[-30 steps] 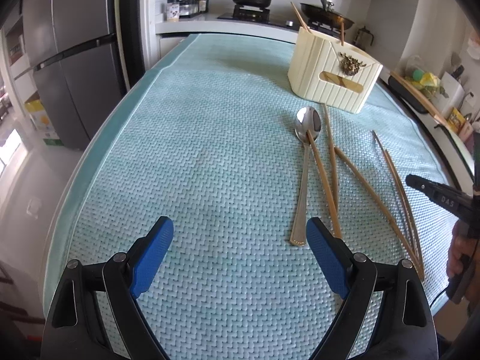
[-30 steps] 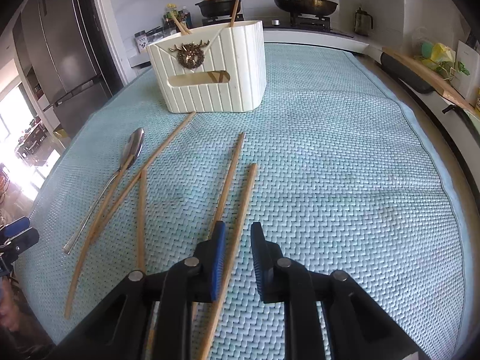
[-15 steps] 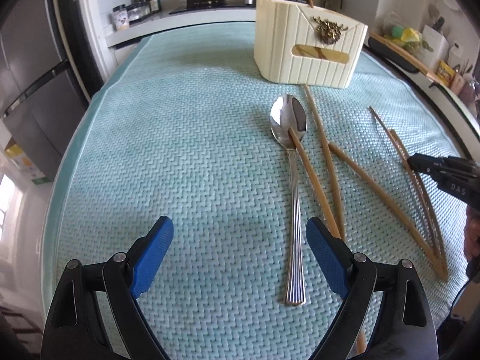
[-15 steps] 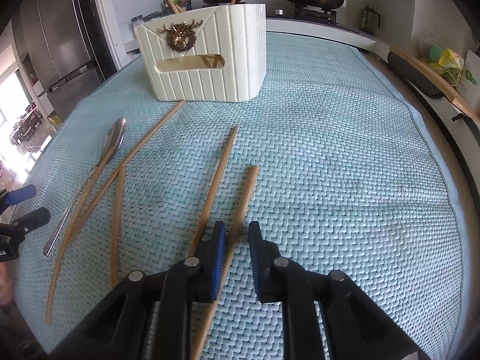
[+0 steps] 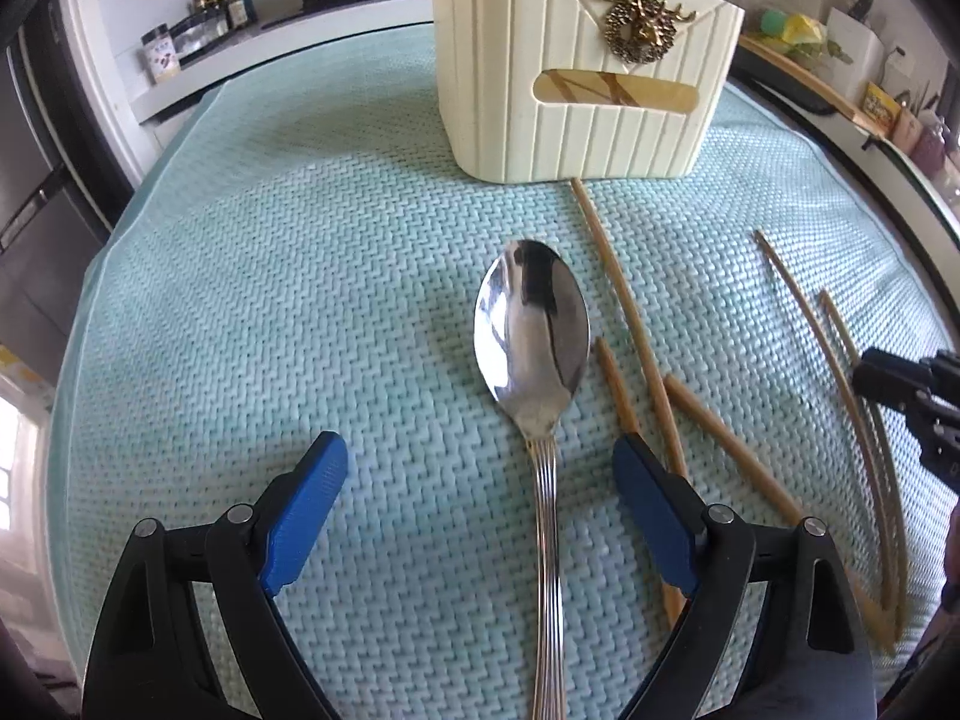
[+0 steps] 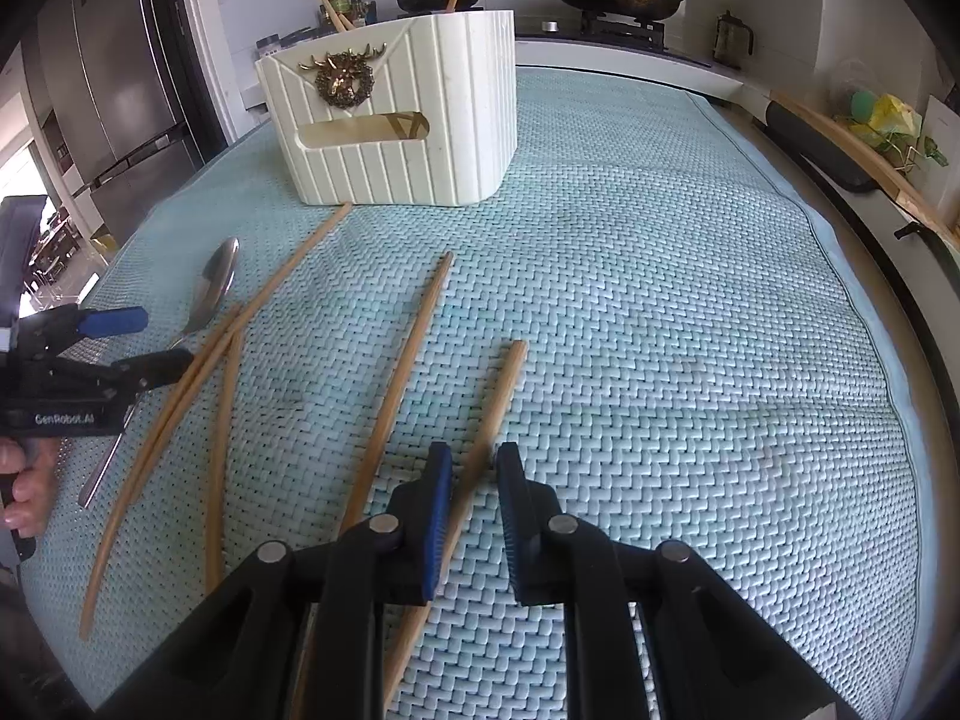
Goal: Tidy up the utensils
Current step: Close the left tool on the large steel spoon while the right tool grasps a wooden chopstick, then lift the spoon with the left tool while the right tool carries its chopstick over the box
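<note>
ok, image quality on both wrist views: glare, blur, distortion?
Left wrist view: spoon bowl mirrors the room with bright glare; strong fisheye bows the mat edges; the far chopsticks at right smear slightly. Right wrist view: sharp on the mat weave, window at far left blown out, corners vignetted black, straight chopstick between the right tongs looks curved.

On the light blue woven mat (image 6: pixel 660 300) lie five loose wooden chopsticks (image 6: pixel 414 354). Three of them are near the one shiny steel spoon (image 5: pixel 531 330), and two lie further to the right. One cream ribbed utensil holder with a gold deer emblem (image 6: pixel 414 120) stands on the mat, and two more chopstick ends (image 6: pixel 330 9) stick out from its top. There are two black grippers with blue pads: the left gripper (image 5: pixel 480 483) and the right gripper (image 6: pixel 474 504).
</note>
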### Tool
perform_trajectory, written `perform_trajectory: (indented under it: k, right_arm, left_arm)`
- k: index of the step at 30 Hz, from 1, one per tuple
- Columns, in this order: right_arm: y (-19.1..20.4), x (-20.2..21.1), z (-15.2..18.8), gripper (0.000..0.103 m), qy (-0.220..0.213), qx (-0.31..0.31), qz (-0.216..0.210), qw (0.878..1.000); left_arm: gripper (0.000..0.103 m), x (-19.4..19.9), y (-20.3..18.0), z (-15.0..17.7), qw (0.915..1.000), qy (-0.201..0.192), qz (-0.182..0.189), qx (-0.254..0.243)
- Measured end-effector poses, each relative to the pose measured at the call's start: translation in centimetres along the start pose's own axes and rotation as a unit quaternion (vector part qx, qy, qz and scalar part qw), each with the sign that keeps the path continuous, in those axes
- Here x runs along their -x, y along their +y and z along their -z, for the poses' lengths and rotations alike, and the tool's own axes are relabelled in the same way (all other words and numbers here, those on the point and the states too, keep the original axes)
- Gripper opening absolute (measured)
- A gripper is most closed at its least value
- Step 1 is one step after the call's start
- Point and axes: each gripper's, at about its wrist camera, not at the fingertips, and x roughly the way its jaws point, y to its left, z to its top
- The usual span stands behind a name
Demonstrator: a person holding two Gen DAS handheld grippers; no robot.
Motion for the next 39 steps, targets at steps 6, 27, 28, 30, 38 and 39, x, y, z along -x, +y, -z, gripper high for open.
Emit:
perform_trajectory:
  k: [6, 27, 28, 30, 38, 39]
  right_arm:
    - [-1.0, -0.6, -0.9, 0.015, 0.004, -0.015, -0.013, 1.000]
    - [-2.0, -3.5, -6.2, 0.008, 0.033, -0.045, -0.022, 0.998]
    - [-2.3, -3.0, -6.3, 0.008, 0.025, -0.051, -0.025, 0.998]
    - [-3.1, -1.8, -6.5, 0.008, 0.008, -0.061, -0.033, 0.998]
    - [-4.6, 4.4, -7.1, 0.007, -0.054, -0.086, -0.069, 0.992]
    - [-4.7, 5.3, -7.3, 0.007, -0.063, -0.088, -0.076, 0.991]
  left_arm:
    - [0.078, -0.9, -0.4, -1.9, 0.9999, -0.009, 0.006, -0.009]
    - [0.042, -1.6, 2.6, -4.6, 0.9988, -0.014, 0.047, -0.006]
    - [0.042, -1.2, 2.8, -4.6, 0.9987, -0.020, 0.046, -0.003]
    - [0.042, -0.2, 3.3, -4.7, 0.9983, -0.033, 0.047, 0.006]
    - [0.042, 6.5, 4.4, -5.0, 0.9942, -0.099, 0.038, 0.017]
    - [0.042, 7.3, 4.5, -5.0, 0.9934, -0.107, 0.037, 0.019]
